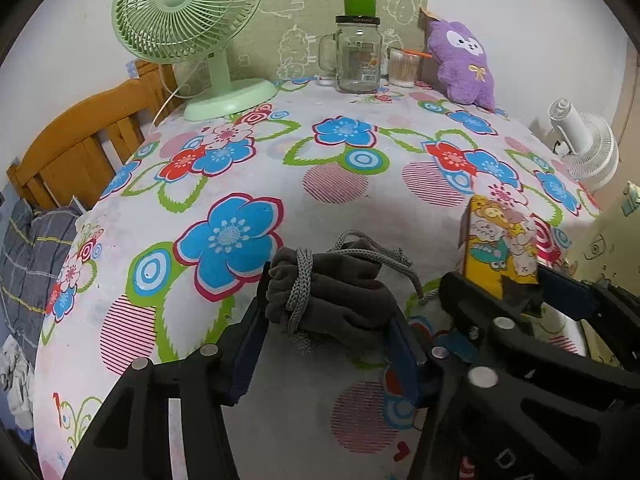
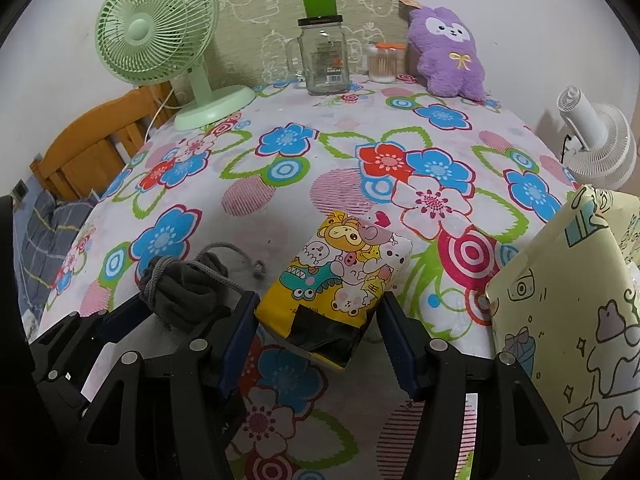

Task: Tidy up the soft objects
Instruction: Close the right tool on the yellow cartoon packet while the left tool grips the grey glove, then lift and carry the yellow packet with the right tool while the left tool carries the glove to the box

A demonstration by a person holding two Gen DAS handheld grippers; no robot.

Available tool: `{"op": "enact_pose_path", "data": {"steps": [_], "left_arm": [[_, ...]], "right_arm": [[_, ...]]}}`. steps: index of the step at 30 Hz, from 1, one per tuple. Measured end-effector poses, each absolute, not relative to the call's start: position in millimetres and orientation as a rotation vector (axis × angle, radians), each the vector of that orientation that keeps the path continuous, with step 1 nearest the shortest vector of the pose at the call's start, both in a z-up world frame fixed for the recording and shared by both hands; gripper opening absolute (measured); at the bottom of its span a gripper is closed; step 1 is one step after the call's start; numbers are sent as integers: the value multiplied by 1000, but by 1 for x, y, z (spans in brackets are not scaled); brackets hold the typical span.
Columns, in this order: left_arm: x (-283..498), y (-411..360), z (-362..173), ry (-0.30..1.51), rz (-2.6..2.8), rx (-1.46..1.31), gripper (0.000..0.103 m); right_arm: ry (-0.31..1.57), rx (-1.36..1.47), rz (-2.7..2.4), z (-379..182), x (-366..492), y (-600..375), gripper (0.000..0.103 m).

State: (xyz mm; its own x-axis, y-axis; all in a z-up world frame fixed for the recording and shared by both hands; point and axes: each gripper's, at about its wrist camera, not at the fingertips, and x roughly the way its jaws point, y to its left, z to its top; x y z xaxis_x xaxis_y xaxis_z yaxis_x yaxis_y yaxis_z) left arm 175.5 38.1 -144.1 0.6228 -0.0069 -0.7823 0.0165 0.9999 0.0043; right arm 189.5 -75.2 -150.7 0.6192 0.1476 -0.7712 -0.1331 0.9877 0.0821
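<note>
A dark grey drawstring pouch [image 1: 332,292] lies on the floral tablecloth [image 1: 340,168] between the fingers of my left gripper [image 1: 328,312], whose jaws press on both its sides. It also shows in the right wrist view [image 2: 184,292]. A yellow cartoon-print tissue pack [image 2: 344,272] sits between the fingers of my right gripper [image 2: 320,320], whose jaws close on its near end. The pack also shows in the left wrist view [image 1: 500,240]. A purple plush toy [image 2: 446,52] leans at the table's back right.
A green desk fan [image 1: 188,32] stands back left. A glass mason jar [image 1: 358,56] with a green cup on top and a cotton swab jar [image 1: 402,66] stand at the back. A pale yellow printed box [image 2: 568,320] stands at the right. A white fan [image 2: 600,140] sits beyond the edge.
</note>
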Motion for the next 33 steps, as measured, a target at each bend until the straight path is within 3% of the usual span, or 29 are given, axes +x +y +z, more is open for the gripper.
{"op": "enact_pose_path", "data": {"steps": [33], "left_arm": [[117,33,-103,808,4,-44,58]], "right_arm": [[794,7,208,-109,134,-81,64]]}}
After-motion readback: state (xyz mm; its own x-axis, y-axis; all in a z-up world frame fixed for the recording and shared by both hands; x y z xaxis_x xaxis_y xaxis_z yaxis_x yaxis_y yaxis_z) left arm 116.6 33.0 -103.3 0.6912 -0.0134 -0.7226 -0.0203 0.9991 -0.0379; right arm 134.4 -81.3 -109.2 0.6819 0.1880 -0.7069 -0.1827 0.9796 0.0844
